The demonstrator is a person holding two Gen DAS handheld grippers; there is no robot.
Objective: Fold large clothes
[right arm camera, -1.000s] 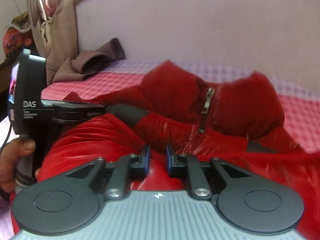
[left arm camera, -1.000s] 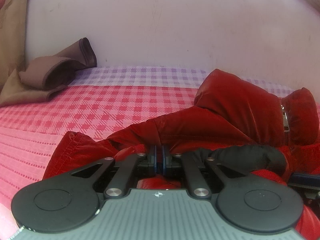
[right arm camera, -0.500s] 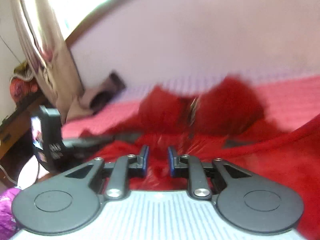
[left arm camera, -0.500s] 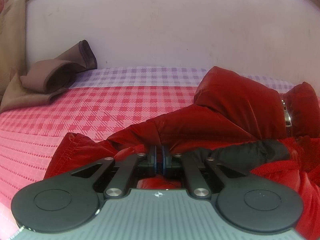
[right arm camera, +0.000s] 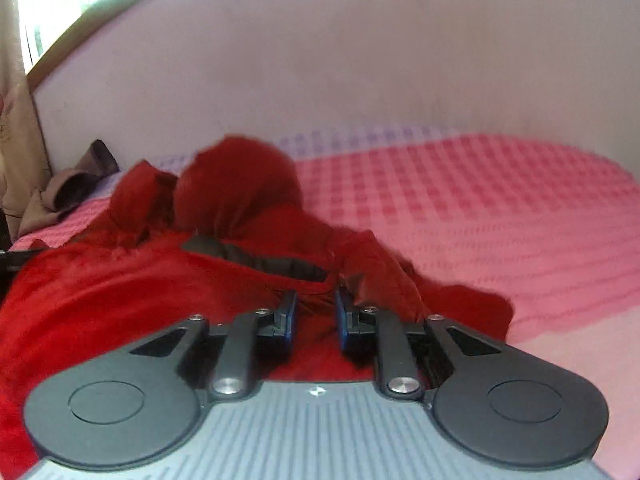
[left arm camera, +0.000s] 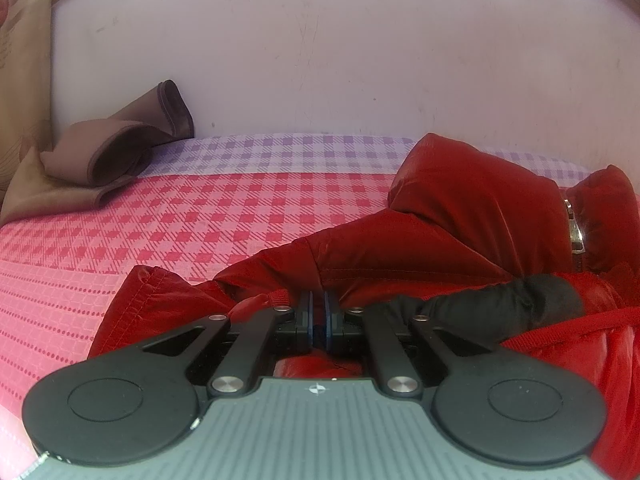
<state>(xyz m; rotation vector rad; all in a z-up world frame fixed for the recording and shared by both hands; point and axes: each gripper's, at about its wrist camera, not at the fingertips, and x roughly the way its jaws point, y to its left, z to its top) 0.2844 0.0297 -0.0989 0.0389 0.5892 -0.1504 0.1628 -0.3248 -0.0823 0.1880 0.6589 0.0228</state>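
Note:
A red padded jacket (left arm camera: 460,216) with a hood, a metal zipper pull (left arm camera: 574,228) and a black lining strip (left arm camera: 500,304) lies crumpled on the bed. My left gripper (left arm camera: 318,294) is shut, its pads pinched together on a fold of the jacket near a sleeve cuff. The right wrist view is blurred. It shows the jacket (right arm camera: 120,300) spreading left, its hood (right arm camera: 236,184) standing behind. My right gripper (right arm camera: 316,296) holds its fingers a narrow gap apart with bunched red fabric filling that gap, near the black lining (right arm camera: 256,258).
A pink and red checked bedsheet (left arm camera: 160,220) covers the bed and runs bare to the right (right arm camera: 480,220). A folded brown cloth (left arm camera: 112,152) lies at the far left by the pale wall. A beige curtain (left arm camera: 20,80) hangs at the left edge.
The right gripper swung to the right across the jacket, and the other hand-held device has left its view. In the left view the fabric at the right rose and pulled taut. The left gripper kept still.

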